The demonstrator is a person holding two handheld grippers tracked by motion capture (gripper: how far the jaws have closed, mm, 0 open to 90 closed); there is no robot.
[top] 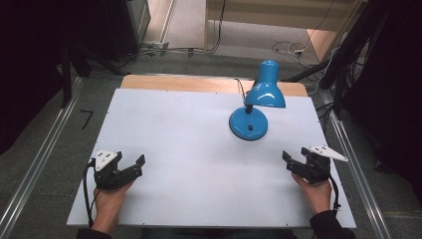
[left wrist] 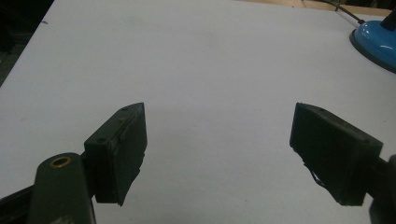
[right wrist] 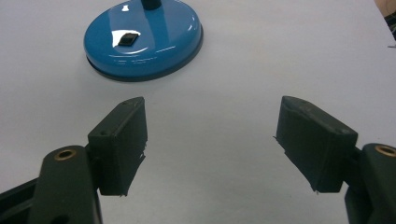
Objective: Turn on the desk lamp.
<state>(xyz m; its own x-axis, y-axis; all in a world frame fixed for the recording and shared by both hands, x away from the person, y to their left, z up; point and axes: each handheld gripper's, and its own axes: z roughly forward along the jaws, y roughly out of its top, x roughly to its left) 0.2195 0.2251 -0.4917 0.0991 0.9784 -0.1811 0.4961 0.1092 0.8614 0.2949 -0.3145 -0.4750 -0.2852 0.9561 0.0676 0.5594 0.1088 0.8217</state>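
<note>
Blue lamp (top: 259,99) — upright, shade facing the person

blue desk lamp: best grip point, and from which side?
Probably the thin black neck just above the round base: the blue desk lamp is too wide elsewhere for the jaws. Come from the near right with the open right gripper, which is closest.

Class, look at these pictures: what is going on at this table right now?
A person sits at a white table with a claw in each hand. The left claw and right claw both rest near the front edge, open and empty. A blue desk lamp stands untouched farther back, nearer the right claw.
</note>
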